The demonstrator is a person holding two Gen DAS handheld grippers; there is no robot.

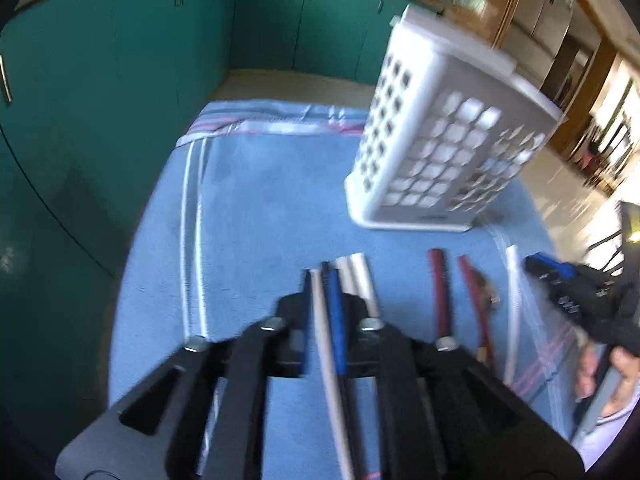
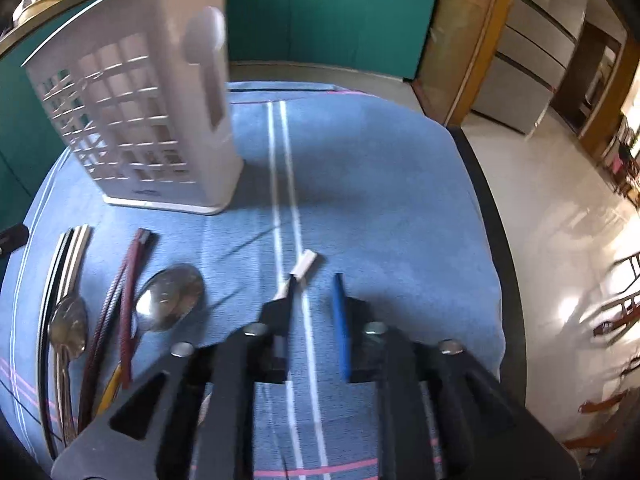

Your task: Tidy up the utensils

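Teal cabinets (image 1: 120, 60) line the room; pale floor (image 2: 552, 208) to the right. Tabletop under a blue striped cloth (image 1: 260, 208). White perforated caddy (image 1: 440, 132) stands upright at the far side. Utensils (image 2: 120, 312) lie in a row near it, handles toward caddy. Left gripper (image 1: 326, 312) jaws narrowly apart above white and blue handles (image 1: 352, 280); contact indeterminate. Right gripper (image 2: 316, 320) jaws spread, empty, utensils to its left.
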